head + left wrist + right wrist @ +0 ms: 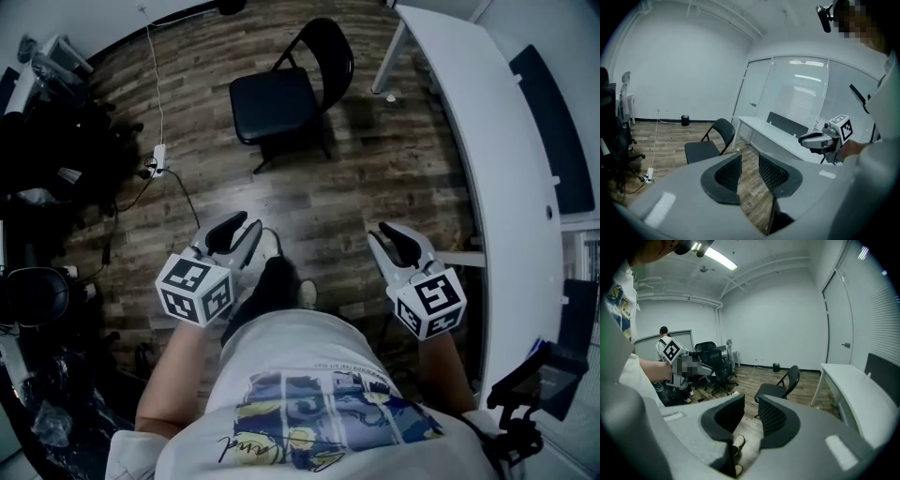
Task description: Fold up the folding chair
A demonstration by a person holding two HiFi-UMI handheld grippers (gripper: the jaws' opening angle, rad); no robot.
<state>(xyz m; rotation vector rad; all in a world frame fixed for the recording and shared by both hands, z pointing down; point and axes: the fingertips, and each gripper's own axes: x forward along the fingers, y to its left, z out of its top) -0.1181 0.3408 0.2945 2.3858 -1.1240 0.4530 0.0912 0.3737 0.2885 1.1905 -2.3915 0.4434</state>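
A black folding chair (272, 105) stands unfolded on the wood floor, well ahead of me and apart from both grippers. It also shows in the left gripper view as the chair (701, 150) and in the right gripper view as the chair (776, 390). My left gripper (239, 225) is held at the lower left, its jaws apart with nothing between the pads (726, 173). My right gripper (389, 232) is level with it at the lower right, also open and empty, with bare floor showing through the gap past the pads (773, 418).
A long white table (487, 141) runs along the right side near the chair. Black office chairs and gear (47, 187) crowd the left. A power strip with a cable (157, 159) lies on the floor. My feet (281, 272) stand between the grippers.
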